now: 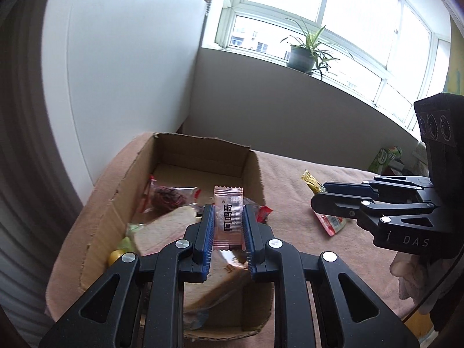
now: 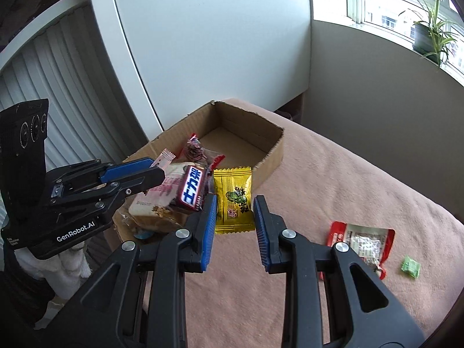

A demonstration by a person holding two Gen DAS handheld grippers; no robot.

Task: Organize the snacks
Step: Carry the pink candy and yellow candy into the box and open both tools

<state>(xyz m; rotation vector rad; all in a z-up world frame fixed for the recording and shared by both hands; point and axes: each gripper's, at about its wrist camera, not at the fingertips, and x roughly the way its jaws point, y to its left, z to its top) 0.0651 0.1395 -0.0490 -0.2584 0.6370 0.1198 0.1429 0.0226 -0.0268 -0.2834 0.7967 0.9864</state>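
My left gripper [image 1: 228, 208] is shut on a pale pink snack packet [image 1: 227, 203] and hangs over the open cardboard box [image 1: 200, 156]. Several snacks lie in the box: a bread slice [image 1: 165, 226] and a dark red wrapped one [image 1: 168, 197]. In the right wrist view my right gripper [image 2: 236, 200] is shut on a yellow packet [image 2: 235, 197] just beside the box [image 2: 275, 150], which also holds a chocolate bar [image 2: 192, 188]. The left gripper [image 2: 158, 171] shows there with the pink packet [image 2: 166, 156]. The right gripper [image 1: 319, 194] shows at the right of the left wrist view.
A pink cloth [image 2: 333, 174] covers the table. On it lie a red and silver packet [image 2: 362, 243] and a small green candy [image 2: 410, 266]. A white panel [image 2: 217, 43] stands behind the box. A potted plant [image 1: 303, 55] sits on the window sill.
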